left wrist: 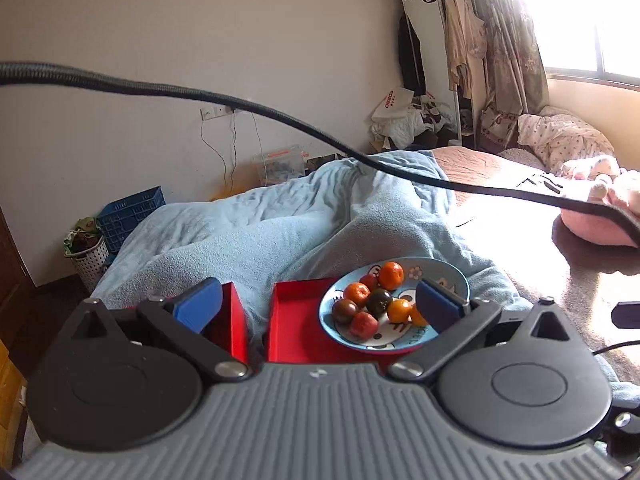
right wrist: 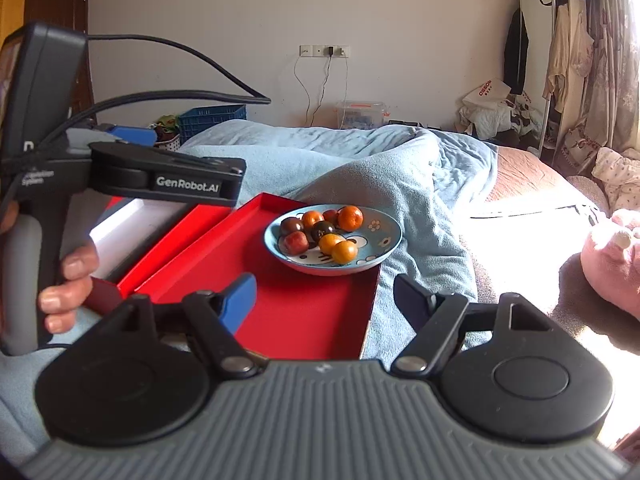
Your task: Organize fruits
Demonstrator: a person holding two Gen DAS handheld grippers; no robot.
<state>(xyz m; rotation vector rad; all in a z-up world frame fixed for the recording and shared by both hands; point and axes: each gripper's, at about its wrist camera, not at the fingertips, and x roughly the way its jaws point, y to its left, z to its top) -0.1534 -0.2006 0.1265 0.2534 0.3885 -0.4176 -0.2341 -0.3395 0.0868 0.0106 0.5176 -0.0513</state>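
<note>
Blown-out window (left wrist: 588, 12) glare from right, fisheye-bent edges.

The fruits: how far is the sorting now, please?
Done: nothing visible yet. All the fruits sit on the blue plate, which rests on the red tray; the tray holds no fruit. In hand: nothing; the left gripper and right gripper are both open. Left: moving every fruit to its place.

Blue cartoon-print plate (right wrist: 384, 246); orange, red, dark fruits (right wrist: 320, 232); red tray (right wrist: 304, 312); light-blue blanket (right wrist: 392, 176); blue fingers (left wrist: 200, 304).
</note>
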